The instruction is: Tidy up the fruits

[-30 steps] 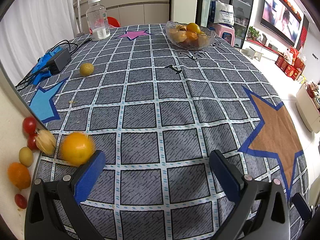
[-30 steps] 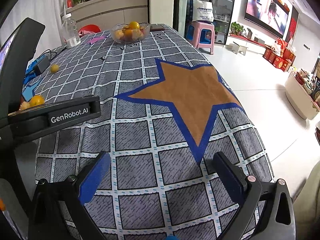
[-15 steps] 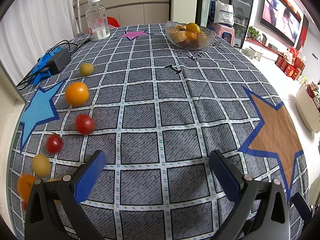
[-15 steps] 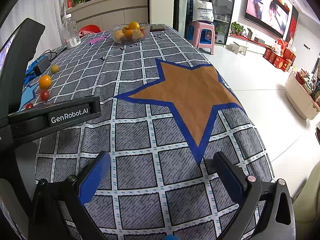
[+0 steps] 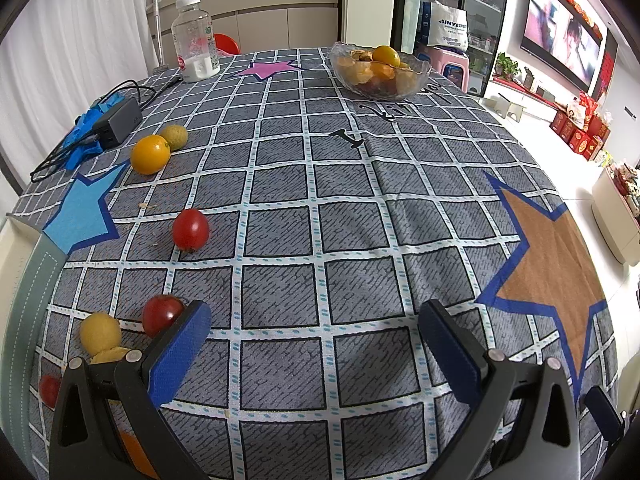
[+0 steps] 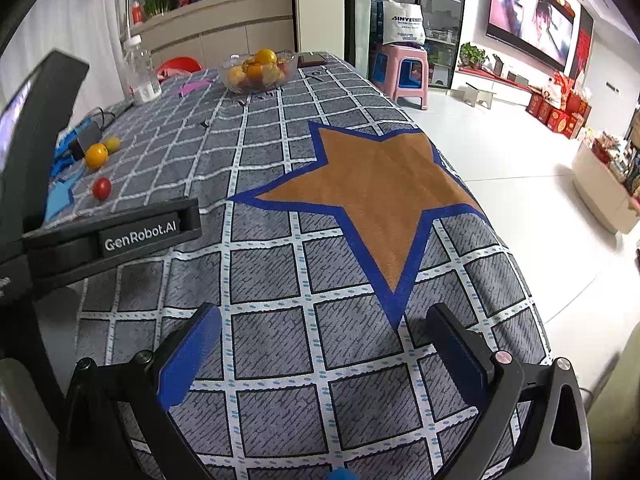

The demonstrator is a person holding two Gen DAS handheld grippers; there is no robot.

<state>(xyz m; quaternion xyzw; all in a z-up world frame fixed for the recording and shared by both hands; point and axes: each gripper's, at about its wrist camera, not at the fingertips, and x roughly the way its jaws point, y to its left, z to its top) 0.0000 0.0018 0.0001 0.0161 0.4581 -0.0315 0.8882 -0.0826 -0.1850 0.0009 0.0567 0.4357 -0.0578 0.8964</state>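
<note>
While both the left gripper (image 5: 316,340) and right gripper (image 6: 320,344) hover wide and empty, loose fruits (image 5: 191,229) dot the checked tablecloth's (image 5: 320,208) left edge; the glass bowl (image 5: 380,70) sits at its far edge, a television (image 5: 560,36) beyond.

**Fruit scattered along the table's left side**

The table (image 5: 320,240) is covered by a grey checked cloth (image 5: 280,360) with star patches. At the far edge a glass bowl (image 5: 380,74) of fruit and a plastic bottle (image 5: 194,40) are set. Near the far left corner a black adapter (image 5: 116,122) with its cable is laid on something blue; just beside it an orange (image 5: 150,154) and a greenish fruit (image 5: 175,137) are touching. A red tomato (image 5: 191,229) is placed alone — further toward the near edge. By the near left corner a second tomato (image 5: 160,312), a yellow fruit (image 5: 100,332) and a small red one (image 5: 50,388) are clustered.
</note>
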